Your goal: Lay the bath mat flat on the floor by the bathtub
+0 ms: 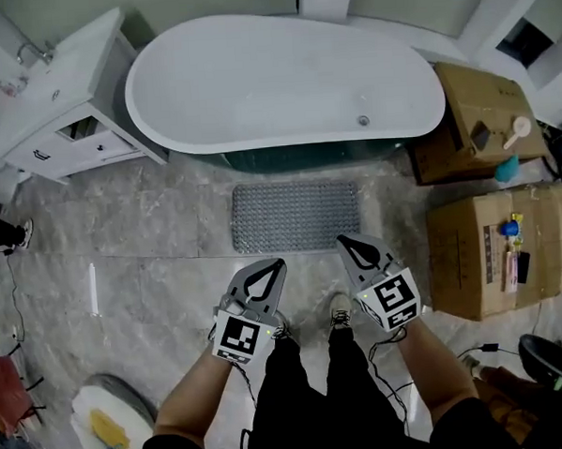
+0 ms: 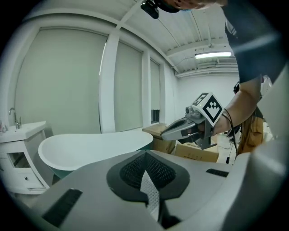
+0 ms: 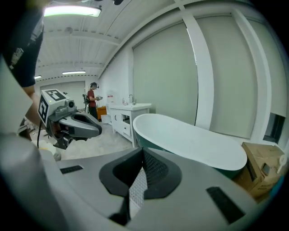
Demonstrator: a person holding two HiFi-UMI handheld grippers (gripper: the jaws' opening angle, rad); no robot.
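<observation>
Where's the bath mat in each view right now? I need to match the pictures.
Head view: bath mat lies flat on the floor, centre, just in front of the bathtub.
Left gripper view: not in it.
Right gripper view: not in it.
Shared landmark: the bathtub, mid-left in the left gripper view, mid-right in the right.

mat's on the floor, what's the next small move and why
Probably just back the shut, empty left gripper and right gripper away and stop: the grey studded rubber bath mat already lies flat beside the white oval bathtub.
</observation>
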